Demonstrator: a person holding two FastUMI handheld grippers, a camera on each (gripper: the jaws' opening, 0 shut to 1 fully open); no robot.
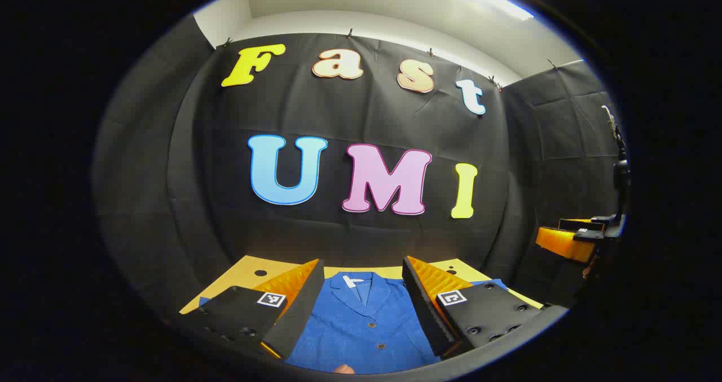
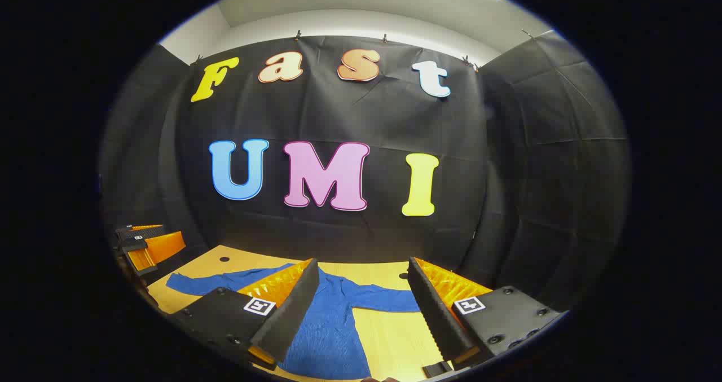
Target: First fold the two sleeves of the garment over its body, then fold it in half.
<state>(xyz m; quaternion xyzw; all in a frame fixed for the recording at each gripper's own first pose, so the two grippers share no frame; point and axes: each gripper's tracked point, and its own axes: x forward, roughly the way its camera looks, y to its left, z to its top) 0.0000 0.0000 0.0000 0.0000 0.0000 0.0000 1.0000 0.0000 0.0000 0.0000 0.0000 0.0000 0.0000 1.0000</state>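
Left gripper view: your left gripper [image 1: 361, 306] gapes wide, empty, above shirt [image 1: 361, 325] collar; sleeves unfolded. Right gripper view: right gripper [image 2: 361, 308] agape too; sleeve [image 2: 389, 302] ahead between fingers. Drop low, pinch cuff, not body.

Black cloth [image 1: 361, 117] hangs as the back wall, creased and clipped along its top edge, and more black cloth [image 2: 553, 162] covers the side wall to its right. Above the cloth runs a white wall [image 2: 350, 23], with a bright ceiling light [image 1: 496, 1] higher still. Below the cloth stands a light wooden table [image 2: 389, 325]
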